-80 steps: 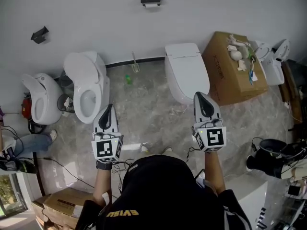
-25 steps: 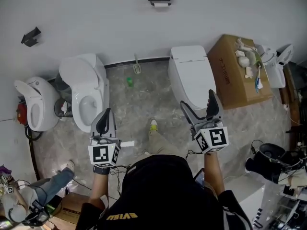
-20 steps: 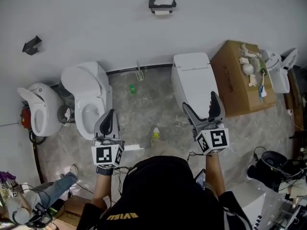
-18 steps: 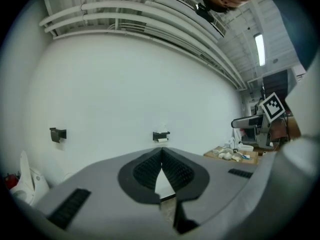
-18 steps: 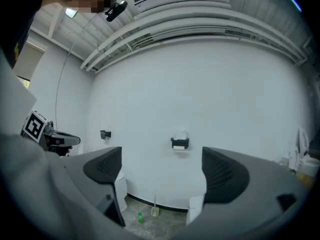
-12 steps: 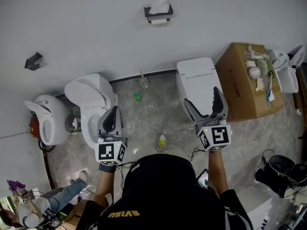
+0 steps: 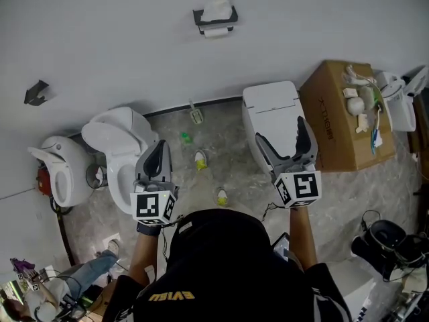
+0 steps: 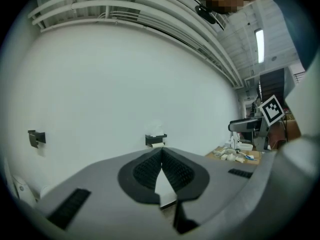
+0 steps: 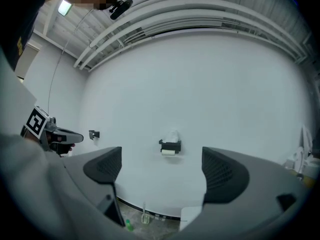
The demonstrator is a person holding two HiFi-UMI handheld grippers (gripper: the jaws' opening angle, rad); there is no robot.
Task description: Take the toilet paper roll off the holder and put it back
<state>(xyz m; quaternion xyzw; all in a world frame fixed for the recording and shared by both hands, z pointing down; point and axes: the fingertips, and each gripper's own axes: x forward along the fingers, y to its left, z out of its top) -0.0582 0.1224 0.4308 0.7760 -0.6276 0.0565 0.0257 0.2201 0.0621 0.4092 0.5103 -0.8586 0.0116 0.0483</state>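
Note:
A black wall holder (image 7: 214, 19) carries a white toilet paper roll (image 7: 216, 33) under it and a white tissue wad on top. The same holder (image 9: 170, 146) with its roll (image 9: 169, 152) sits straight ahead in the right gripper view, and the holder (image 8: 155, 139) also peeks above the jaws in the left gripper view. My left gripper (image 7: 155, 160) is shut and empty, held over an open toilet. My right gripper (image 7: 284, 145) stands open with nothing between its jaws, above a closed toilet. Both are well short of the wall.
An open toilet (image 7: 119, 143) and a smaller one (image 7: 58, 168) stand at the left, a closed toilet (image 7: 273, 111) at the right. A cardboard box (image 7: 338, 115) holds small items. A second black bracket (image 7: 35, 93) is on the wall at the left. Cables and gear lie at the lower right.
I have stepped closer to the wall since the earliest frame. The right gripper went from shut to open. The left gripper stayed shut.

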